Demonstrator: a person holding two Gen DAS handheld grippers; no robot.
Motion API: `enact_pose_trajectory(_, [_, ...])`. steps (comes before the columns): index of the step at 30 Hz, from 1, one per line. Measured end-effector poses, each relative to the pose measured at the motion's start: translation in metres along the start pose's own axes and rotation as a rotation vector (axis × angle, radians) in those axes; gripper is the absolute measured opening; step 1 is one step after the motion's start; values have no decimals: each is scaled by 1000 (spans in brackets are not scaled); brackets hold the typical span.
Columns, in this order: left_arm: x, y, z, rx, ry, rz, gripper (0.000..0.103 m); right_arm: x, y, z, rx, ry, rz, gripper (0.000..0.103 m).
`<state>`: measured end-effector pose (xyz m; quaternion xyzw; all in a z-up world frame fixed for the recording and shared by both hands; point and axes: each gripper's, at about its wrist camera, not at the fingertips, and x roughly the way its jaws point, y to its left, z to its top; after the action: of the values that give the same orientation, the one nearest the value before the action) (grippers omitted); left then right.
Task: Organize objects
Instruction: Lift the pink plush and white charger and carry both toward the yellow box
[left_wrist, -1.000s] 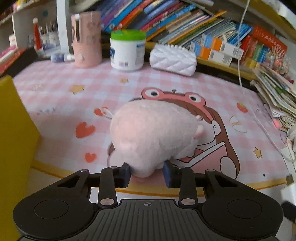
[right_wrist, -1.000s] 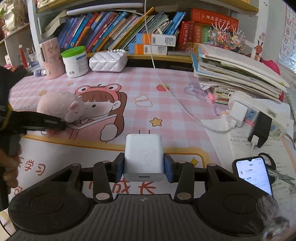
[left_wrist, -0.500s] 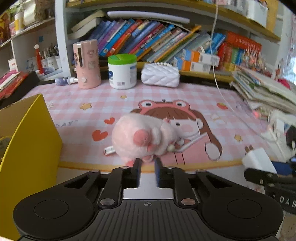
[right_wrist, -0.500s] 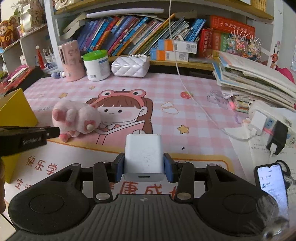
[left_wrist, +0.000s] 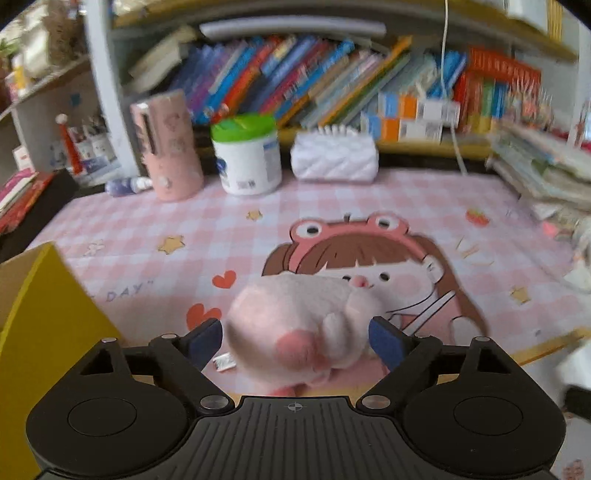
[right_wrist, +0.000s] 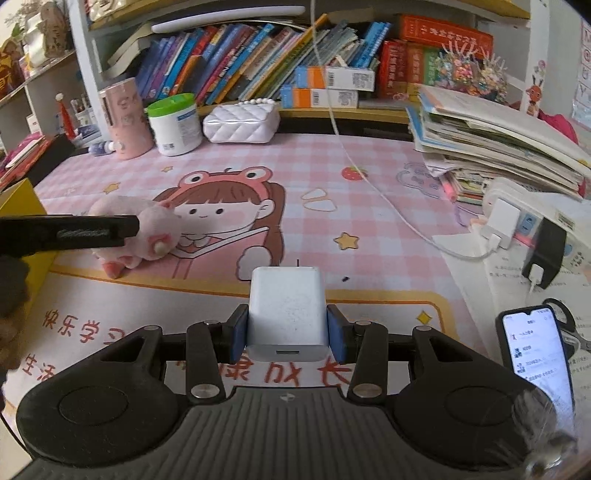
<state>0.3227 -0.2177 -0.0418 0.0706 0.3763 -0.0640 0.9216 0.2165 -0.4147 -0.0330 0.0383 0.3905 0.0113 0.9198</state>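
A pink plush toy (left_wrist: 303, 325) lies on the pink cartoon desk mat (left_wrist: 332, 206), right in front of the left wrist camera. My left gripper (left_wrist: 295, 336) straddles it and its jaws are opening. The blue pads (left_wrist: 205, 341) stand wide on either side and do not squeeze the plush. In the right wrist view the plush (right_wrist: 155, 229) rests at the left, partly behind a black left-gripper finger (right_wrist: 74, 232). My right gripper (right_wrist: 288, 328) is shut on a white charger block (right_wrist: 286, 306), held above the mat's near edge.
A yellow box (left_wrist: 40, 317) stands at the near left. A pink cup (left_wrist: 170, 147), a green-lidded jar (left_wrist: 245, 155) and a white quilted bag (left_wrist: 334, 158) line the back under the bookshelf. Stacked books (right_wrist: 495, 136), a power strip (right_wrist: 517, 218), a white cable (right_wrist: 369, 177) and a phone (right_wrist: 535, 347) crowd the right.
The left jaws, pinched together at the plush's near end half a second ago, have spread wide around it, and the plush has turned on the mat. The right gripper keeps the charger.
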Motion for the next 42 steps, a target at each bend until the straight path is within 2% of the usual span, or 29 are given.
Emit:
enact_pose_trajectory(3, [19, -6, 1, 61, 16, 25, 91, -1, -7, -1, 10, 0, -12, 41])
enact_pose_trajectory(5, [23, -7, 1, 66, 2, 33, 90, 0, -12, -2, 18, 5, -21, 41])
enact_pose_trajectory(8, [25, -3, 4, 28, -12, 33, 83, 1, -20, -3, 38, 11, -43, 41])
enact_pose_trajectory(10, [23, -3, 5, 25, -13, 36, 74, 0, -25, -1, 60, 3, -54, 41])
enact_pose_trajectory(13, [11, 0, 5, -13, 1, 22, 71, -1, -27, 2, 71, -14, -58, 41])
enact_pose_trajectory(15, [-5, 5, 1, -62, -3, -13, 71, 1, -25, 3, 68, -17, -49, 41])
enact_pose_trajectory(21, [-64, 11, -15, -110, -39, -46, 72, 10, 0, 6, 14, 1, 9, 41])
enact_pose_trajectory(26, [-99, 14, -38, -111, -52, -3, 72, 14, 29, 5, -52, 9, 57, 41])
enact_pose_trajectory(30, [-112, 16, -54, -111, -25, 36, 73, 9, 50, 1, -88, 13, 73, 41])
enact_pose_trajectory(35, [-129, 24, -67, -79, -41, 38, 73, -5, 69, -5, -103, -7, 58, 41])
enact_pose_trajectory(42, [-153, 42, -92, -71, -44, 66, 73, -28, 99, -23, -103, -10, -29, 41])
